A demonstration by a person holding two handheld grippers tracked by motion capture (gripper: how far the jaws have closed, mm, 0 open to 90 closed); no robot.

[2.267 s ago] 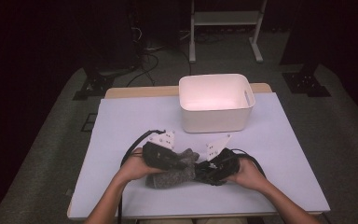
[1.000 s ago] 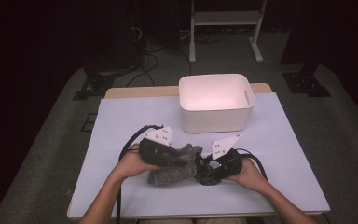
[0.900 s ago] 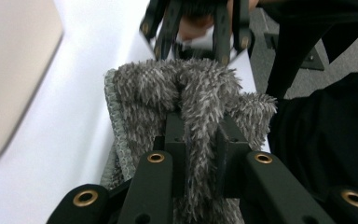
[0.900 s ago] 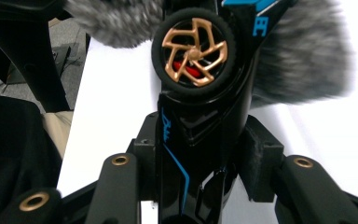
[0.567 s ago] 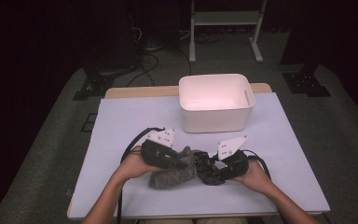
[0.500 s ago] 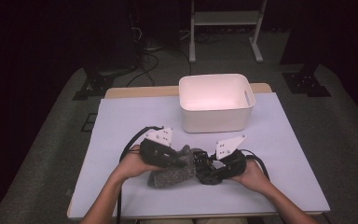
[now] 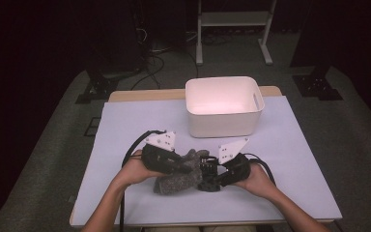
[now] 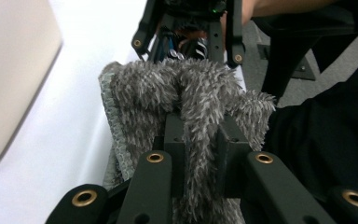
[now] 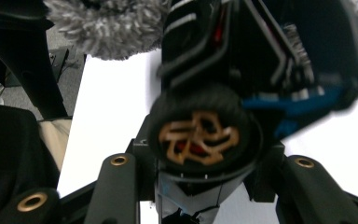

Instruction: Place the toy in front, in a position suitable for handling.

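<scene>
Since a second ago we've barely shifted: left gripper (image 8: 200, 154) clamps the fuzzy grey cloth (image 7: 176, 176), right gripper (image 9: 205, 177) clamps the toy car (image 9: 242, 84) at lower centre, so wiping seems next.

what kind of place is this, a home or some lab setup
Probably a lab or recording studio, not a home: a table under a plain white sheet, dark surroundings, loose cables on the floor and a metal stand behind.

No readable text, label, brand, number or sign on anything in any of these views.
</scene>
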